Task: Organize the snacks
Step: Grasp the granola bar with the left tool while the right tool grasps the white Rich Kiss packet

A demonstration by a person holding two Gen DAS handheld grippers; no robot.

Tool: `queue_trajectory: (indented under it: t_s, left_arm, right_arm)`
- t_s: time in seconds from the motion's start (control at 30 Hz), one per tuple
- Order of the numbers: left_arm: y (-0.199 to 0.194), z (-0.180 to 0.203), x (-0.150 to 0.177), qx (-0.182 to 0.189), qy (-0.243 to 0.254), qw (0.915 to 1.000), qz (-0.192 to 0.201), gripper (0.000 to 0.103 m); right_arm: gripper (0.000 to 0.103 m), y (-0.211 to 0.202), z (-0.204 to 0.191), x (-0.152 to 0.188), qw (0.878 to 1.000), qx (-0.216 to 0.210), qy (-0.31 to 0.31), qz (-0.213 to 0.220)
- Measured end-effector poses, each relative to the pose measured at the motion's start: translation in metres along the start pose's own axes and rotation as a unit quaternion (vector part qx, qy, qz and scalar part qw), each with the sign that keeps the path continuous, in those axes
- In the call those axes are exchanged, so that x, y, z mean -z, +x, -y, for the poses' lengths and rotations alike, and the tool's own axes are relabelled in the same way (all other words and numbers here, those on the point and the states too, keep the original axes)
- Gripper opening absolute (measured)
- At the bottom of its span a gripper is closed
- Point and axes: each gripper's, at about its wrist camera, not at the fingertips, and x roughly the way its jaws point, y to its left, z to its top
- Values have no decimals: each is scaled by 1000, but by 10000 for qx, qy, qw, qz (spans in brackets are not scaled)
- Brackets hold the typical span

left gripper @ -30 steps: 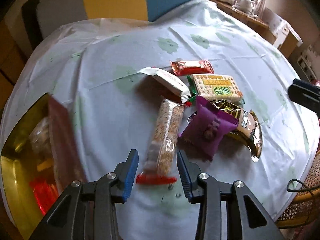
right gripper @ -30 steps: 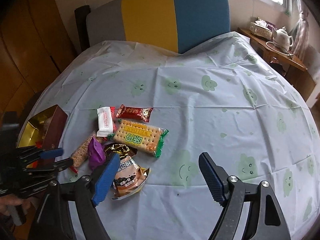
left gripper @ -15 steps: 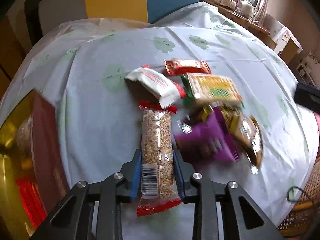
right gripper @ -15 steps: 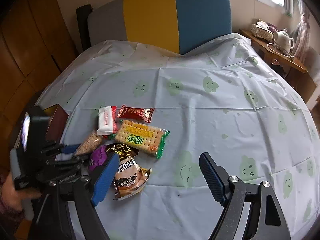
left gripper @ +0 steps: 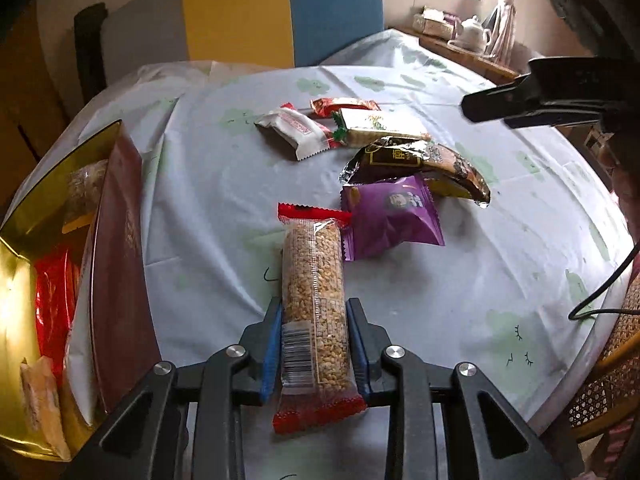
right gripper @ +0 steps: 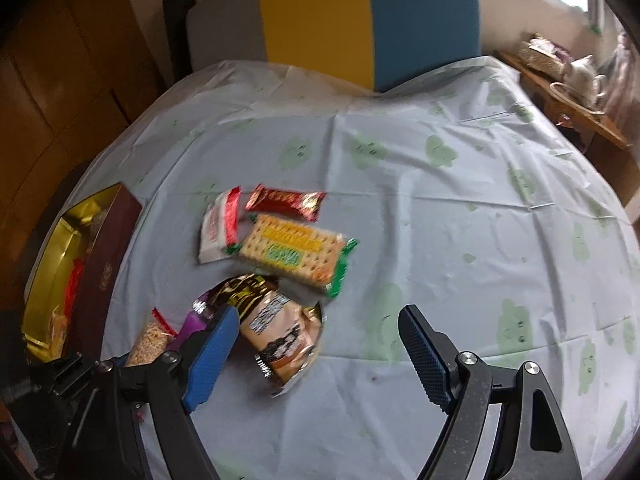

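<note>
My left gripper [left gripper: 314,322] is shut on a long grain bar [left gripper: 312,292] in clear wrap with red ends, held off the table. The bar also shows in the right wrist view [right gripper: 150,342]. A purple packet [left gripper: 390,216], a dark-and-gold bag [left gripper: 416,164], a cracker pack [right gripper: 294,246], a white bar [right gripper: 216,228] and a red bar [right gripper: 286,202] lie in a cluster on the tablecloth. A gold-lined box [left gripper: 44,264] with snacks inside sits to the left. My right gripper [right gripper: 320,354] is open and empty above the dark-and-gold bag [right gripper: 278,328].
The round table [right gripper: 460,208] has a pale cloth with green smiley clouds. A yellow, blue and grey chair [right gripper: 352,20] stands behind it. A side table with a teapot [left gripper: 474,34] is at the far right. A wicker chair [left gripper: 608,380] is at the right edge.
My left gripper closed on the grain bar and lifted it off the table, pulling back. The right gripper moved forward and left over the snack cluster.
</note>
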Motion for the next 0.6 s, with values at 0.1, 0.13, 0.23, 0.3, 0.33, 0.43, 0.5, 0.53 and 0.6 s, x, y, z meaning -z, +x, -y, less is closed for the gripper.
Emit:
queue_trajectory:
  t_s: [0.1,0.13,0.23,0.3,0.33,0.43,0.5,0.53,0.6]
  left_arm:
    - [-1,-4,-1,48,-21,10000,79,31]
    - [1,-3,0,49,-20,9999,99,31]
    - [-3,-3,3,65,-31,9998,170,31]
    - [-3,-4,4,103,-60,9997,195,31]
    - [-5,-5,5,118,-64,9997,205,31]
    - [-2,-5,5,159,-85,9996,236,31]
    - [-1,-6,6,186,-91,9995,252,31]
    - [-2,-6,6,203,-100,9994,264,31]
    - [-4,-7,9,210,-94,9993,284,31]
  right_arm:
    - [71,5,-13,-1,9995,-260,-136,-124]
    - [69,7,-19,-3,9992,-323,-186,-155]
    - [68,14,-38,-10,9979,-477,-383,-225]
    - [68,25,-53,-20,9968,-553,-506,-278]
    - [68,32,-60,-26,9963,-578,-540,-325]
    - [68,53,-76,-42,9950,-619,-632,-455]
    - [68,71,-87,-54,9947,-491,-727,-542]
    - [67,80,-91,-60,9941,-447,-776,-606]
    - [67,97,-99,-68,9929,-365,-863,-731]
